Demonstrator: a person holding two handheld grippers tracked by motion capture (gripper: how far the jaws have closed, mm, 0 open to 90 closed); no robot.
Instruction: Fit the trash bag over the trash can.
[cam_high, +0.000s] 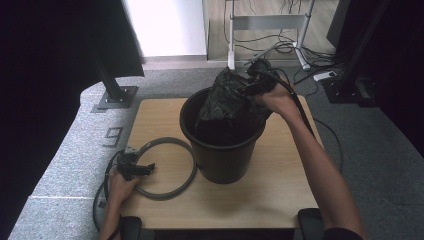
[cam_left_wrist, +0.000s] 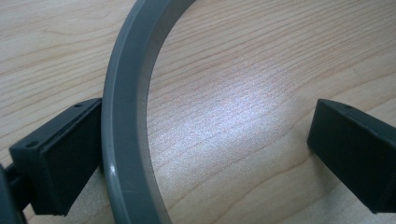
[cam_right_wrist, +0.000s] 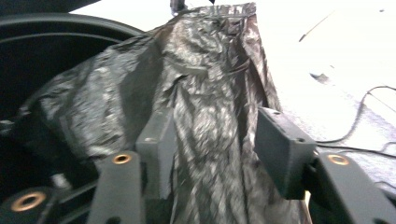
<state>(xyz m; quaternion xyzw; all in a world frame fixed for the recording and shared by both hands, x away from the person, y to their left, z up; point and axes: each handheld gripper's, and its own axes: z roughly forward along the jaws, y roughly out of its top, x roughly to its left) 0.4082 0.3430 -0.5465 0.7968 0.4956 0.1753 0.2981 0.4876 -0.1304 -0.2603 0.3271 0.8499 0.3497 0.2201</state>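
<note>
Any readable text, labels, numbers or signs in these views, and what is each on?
"9": a stencilled digit on the grey speckled floor, left of the light wooden table.
No readable text on the black plastic bin, black crinkled bin bag or grey plastic ring.

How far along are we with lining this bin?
Done: the black bag is partly inside the black bin, bunched up above the rim. In hand: the right tongs stand around a fold of the bag, jaws apart, not clamped. Left: spread the bag over the rim, then fit the grey ring, which lies flat on the table between the open left tongs.
</note>
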